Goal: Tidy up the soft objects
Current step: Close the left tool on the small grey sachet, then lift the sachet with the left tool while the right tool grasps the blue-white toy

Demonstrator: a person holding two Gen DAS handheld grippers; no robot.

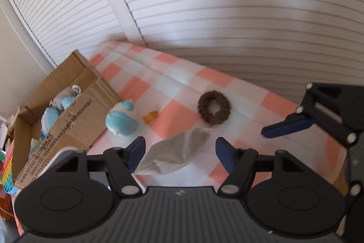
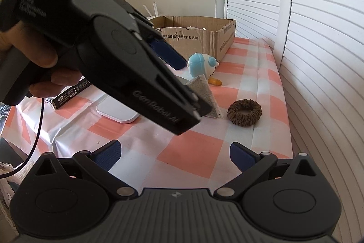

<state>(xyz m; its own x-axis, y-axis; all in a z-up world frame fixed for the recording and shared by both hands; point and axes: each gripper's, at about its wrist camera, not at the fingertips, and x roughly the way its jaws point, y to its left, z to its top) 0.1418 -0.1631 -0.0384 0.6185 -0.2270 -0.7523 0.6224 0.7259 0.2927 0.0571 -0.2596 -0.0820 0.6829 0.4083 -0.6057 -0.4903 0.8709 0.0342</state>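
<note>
Left gripper [image 1: 179, 153] spread wide, hanging just above the grey cloth [image 1: 175, 155], pads clear of it on both sides; nothing pinched. Cloth rumpled on the checked tablecloth [image 1: 182, 88], between the blue plush toy [image 1: 121, 117] and the brown hair tie [image 1: 213, 109]. Right gripper [image 2: 175, 157] also spread and empty, held back near the table edge, probably to leave room. Cardboard box [image 1: 68, 120] open at the far left, already holding soft things, likely the place for the rest. Toy just beside the box wall.
</note>
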